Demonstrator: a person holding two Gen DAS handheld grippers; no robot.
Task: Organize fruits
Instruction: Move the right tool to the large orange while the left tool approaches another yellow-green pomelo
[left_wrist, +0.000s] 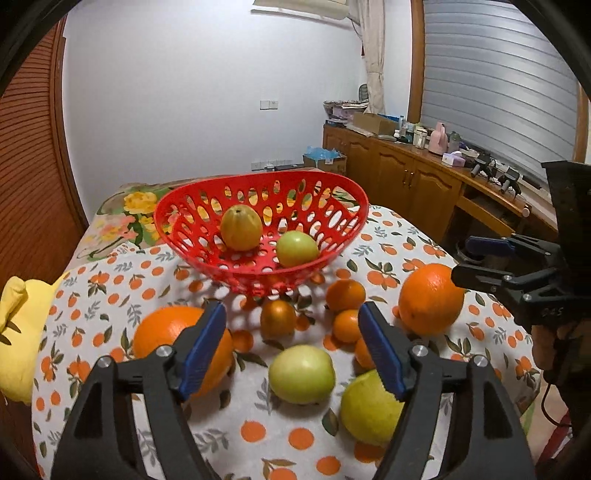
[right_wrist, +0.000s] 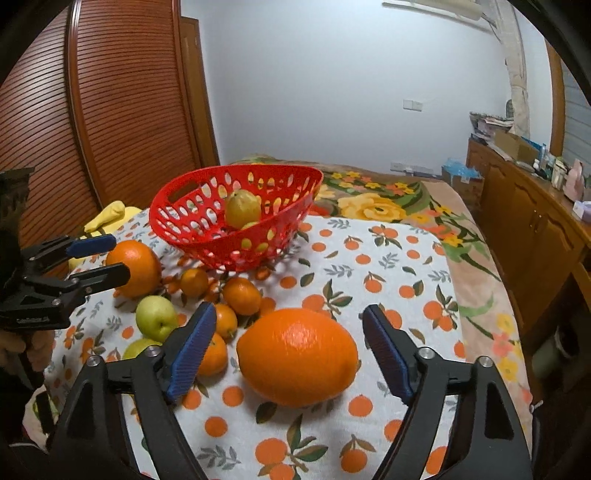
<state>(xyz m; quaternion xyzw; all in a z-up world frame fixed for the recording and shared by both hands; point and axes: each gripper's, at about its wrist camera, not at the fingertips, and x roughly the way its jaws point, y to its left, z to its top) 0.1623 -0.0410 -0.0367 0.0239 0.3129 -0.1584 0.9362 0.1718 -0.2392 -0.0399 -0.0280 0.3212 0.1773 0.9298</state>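
Note:
A red perforated basket (left_wrist: 345, 208) (right_wrist: 192, 236) stands on the orange-print cloth and holds a yellow pear (left_wrist: 241, 227) (right_wrist: 242, 208) and a green apple (left_wrist: 296, 248). In front lie loose fruits. My left gripper (left_wrist: 291, 321) is open and empty above a green apple (left_wrist: 301, 373) (right_wrist: 157, 317), with a big orange (left_wrist: 173, 336) (right_wrist: 135, 267) at its left and a yellow-green apple (left_wrist: 365, 410) at its right. My right gripper (right_wrist: 290, 323) (left_wrist: 461, 260) is open around a second big orange (right_wrist: 297, 356) (left_wrist: 430, 299), without touching it. Several small tangerines (left_wrist: 345, 294) (right_wrist: 242, 295) lie between.
A yellow cloth (left_wrist: 18, 332) (right_wrist: 107, 216) lies at the table's left edge. A flowered blanket (right_wrist: 384, 206) covers the far side. A wooden cabinet (left_wrist: 413, 177) with bottles stands at the right, and a slatted wooden door (right_wrist: 110, 110) at the left.

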